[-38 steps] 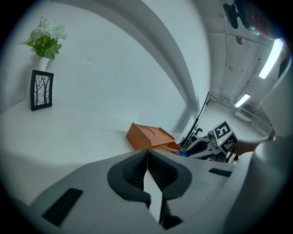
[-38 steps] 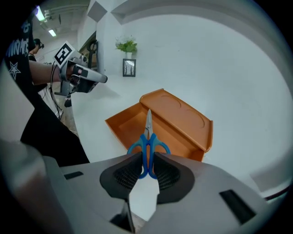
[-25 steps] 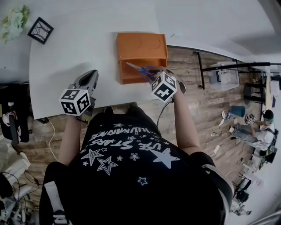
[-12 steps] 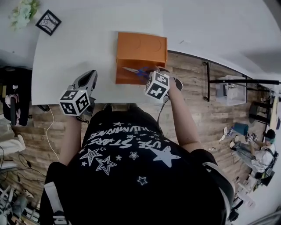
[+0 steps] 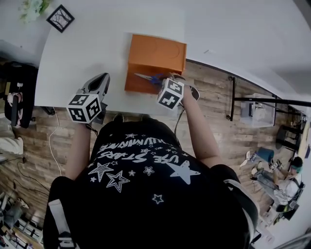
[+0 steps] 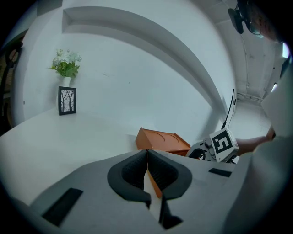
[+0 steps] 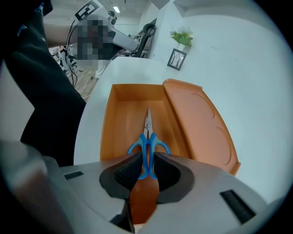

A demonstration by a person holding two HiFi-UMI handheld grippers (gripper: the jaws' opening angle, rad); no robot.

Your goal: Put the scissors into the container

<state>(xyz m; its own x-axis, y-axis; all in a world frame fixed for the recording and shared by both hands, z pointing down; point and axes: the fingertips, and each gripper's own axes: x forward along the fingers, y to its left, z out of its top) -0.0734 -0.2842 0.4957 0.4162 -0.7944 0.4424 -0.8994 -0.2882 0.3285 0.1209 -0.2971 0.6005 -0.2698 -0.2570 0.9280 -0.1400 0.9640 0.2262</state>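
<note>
Blue-handled scissors (image 7: 147, 141) with short steel blades point away from me, held over the open orange container (image 7: 123, 123); from the head view the scissors (image 5: 149, 78) hang above the container's (image 5: 163, 51) near, open half. My right gripper (image 7: 145, 168) is shut on the scissors' handles. The container's lid (image 7: 199, 121) lies folded open to the right. My left gripper (image 6: 147, 171) is shut on nothing, held over the white table left of the container (image 6: 161, 141); in the head view the left gripper (image 5: 98, 85) sits near the table's front edge.
The white table (image 5: 82, 53) carries a small framed picture (image 5: 60, 18) and a potted plant (image 5: 29, 8) at its far left corner. Wooden floor with a black stand (image 5: 262, 99) lies to the right. A wall rises behind the table.
My right gripper has carried the scissors slightly left and further over the container's open half. The left gripper has stayed almost still.
</note>
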